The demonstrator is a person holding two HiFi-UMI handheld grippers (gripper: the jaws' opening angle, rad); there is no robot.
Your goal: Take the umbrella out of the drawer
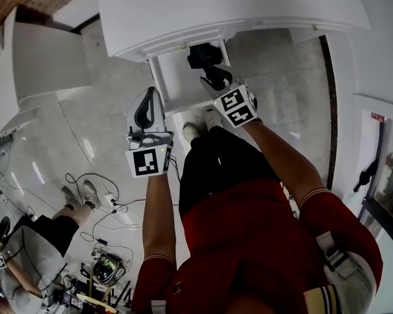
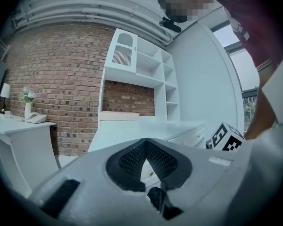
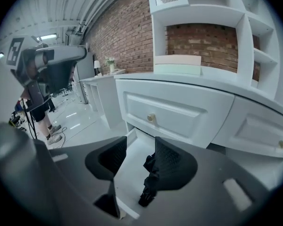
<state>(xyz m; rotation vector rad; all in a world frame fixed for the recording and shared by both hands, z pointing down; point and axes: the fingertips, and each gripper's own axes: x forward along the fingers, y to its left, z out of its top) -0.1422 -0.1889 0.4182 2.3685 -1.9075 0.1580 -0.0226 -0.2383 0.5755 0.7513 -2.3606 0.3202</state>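
White cabinet (image 1: 249, 5), drawer (image 3: 132, 171) open. Black umbrella (image 3: 149, 180) lies on the drawer floor. Right gripper (image 3: 140, 145) hovers over it, jaws partly apart, not clamping it. Left gripper (image 2: 145, 142) is off beside the drawer, jaws tip-to-tip, empty.

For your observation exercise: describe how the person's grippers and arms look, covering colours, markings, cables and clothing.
Both the left gripper and right gripper have grey shells, black textured pads and a white cube with black square markers. A thin cable trails from the left one. Short dark red sleeves have pale cuffs.
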